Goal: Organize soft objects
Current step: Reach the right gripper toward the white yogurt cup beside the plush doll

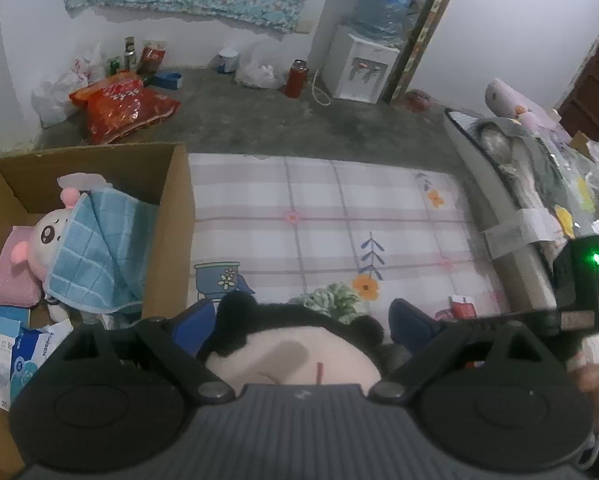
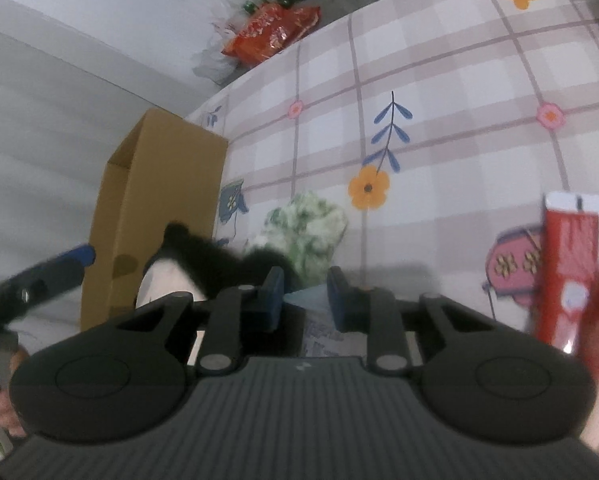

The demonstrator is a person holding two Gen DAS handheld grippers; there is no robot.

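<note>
A black-and-white panda plush (image 1: 295, 348) fills the gap between the blue fingers of my left gripper (image 1: 307, 322), which is shut on it. The right wrist view shows the same panda (image 2: 171, 268) beside the cardboard box (image 2: 155, 200). My right gripper (image 2: 307, 296) has its jaws close together on a pale blue corner (image 2: 305, 298); I cannot tell if it is cloth or a packet. A green-and-white fluffy item (image 2: 307, 228) lies on the plaid mat just beyond both grippers. Inside the box (image 1: 171, 216) a pink-and-white plush (image 1: 47, 240) lies under a blue checked towel (image 1: 95, 252).
A red carton (image 2: 571, 264) stands on the mat (image 1: 339, 208) at the right. Rolled bedding (image 1: 515, 200) lines the mat's right side. Red snack bags (image 1: 123, 108), a red flask (image 1: 295, 78) and a water dispenser (image 1: 359, 68) stand by the far wall.
</note>
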